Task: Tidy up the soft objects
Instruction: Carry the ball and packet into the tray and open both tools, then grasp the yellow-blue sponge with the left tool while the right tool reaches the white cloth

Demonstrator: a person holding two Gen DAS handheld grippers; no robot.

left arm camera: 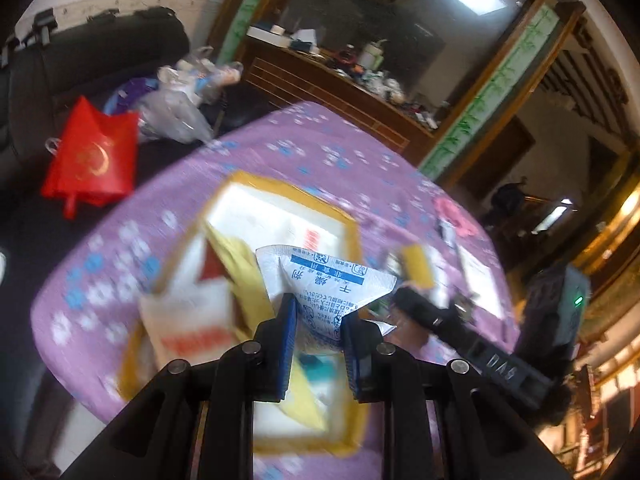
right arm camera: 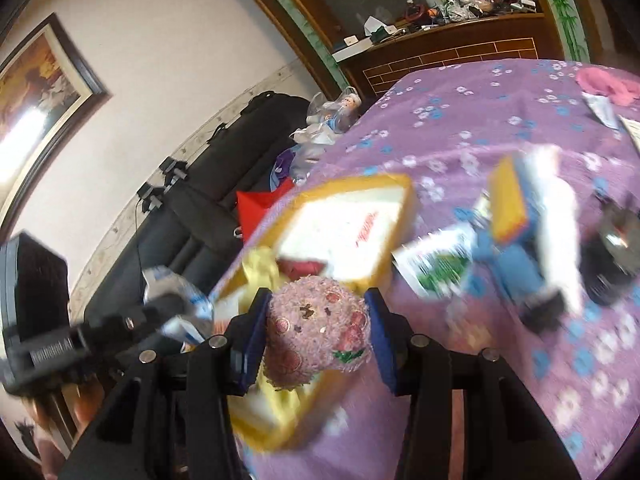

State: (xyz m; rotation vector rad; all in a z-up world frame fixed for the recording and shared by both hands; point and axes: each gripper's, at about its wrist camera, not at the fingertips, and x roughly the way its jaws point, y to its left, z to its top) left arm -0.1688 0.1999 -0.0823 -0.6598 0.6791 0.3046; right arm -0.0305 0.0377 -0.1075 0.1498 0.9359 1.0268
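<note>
While both hands hang over the purple flowered worktop (left arm camera: 320, 152), each one holds something soft. Far on the left, past the worktop's edge, a red bag (left arm camera: 90, 156) and some clear plastic bags (left arm camera: 176, 108) sit on a dark sofa (left arm camera: 92, 56). Next comes the yellow-edged box (left arm camera: 280, 216), lying open on the cloth near that left edge. White sheets and a yellow cloth (left arm camera: 240, 268) lie inside it.

The left tool (left arm camera: 316, 320) has its blue pads close together, pinching a white paper packet (left arm camera: 320, 280) with blue writing. The packet hangs above the box. To its right the other tool's dark body pokes in.

From the right wrist, the right tool (right arm camera: 318, 320) has its pads set wider, pressed on both sides of a fuzzy pink ball (right arm camera: 316, 328) with red spots. The ball is above the near corner of the box. To the right lie a blurry heap of blue, white and yellow things (right arm camera: 516, 240), then a pink cloth (right arm camera: 608, 84) by the far edge. Bare purple cloth shows behind the box and along the near right side.
</note>
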